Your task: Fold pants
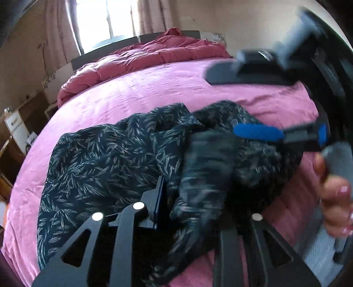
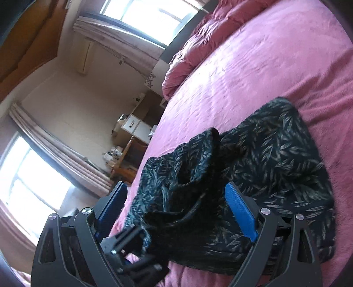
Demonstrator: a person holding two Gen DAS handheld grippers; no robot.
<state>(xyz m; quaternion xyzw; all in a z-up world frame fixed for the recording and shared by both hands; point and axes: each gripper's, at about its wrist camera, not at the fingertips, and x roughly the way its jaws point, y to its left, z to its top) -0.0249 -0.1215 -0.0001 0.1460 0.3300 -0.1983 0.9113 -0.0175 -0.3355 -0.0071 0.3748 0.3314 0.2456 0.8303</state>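
Note:
The dark pants with a pale leaf print lie bunched on the pink bed. In the left wrist view my left gripper has its jaws partly apart. A blurred fold of the pants hangs between them and drapes over the right finger, which is hidden. My right gripper hovers over the far part of the pants, with a hand on its handle. In the right wrist view my right gripper stands wide open around a raised fold of the pants, its blue pads clear of the cloth. The left gripper shows blurred at the lower left.
A red quilt is heaped at the head of the bed below a window. A white cabinet and a wooden chair stand beside the bed. Bare pink sheet lies beyond the pants.

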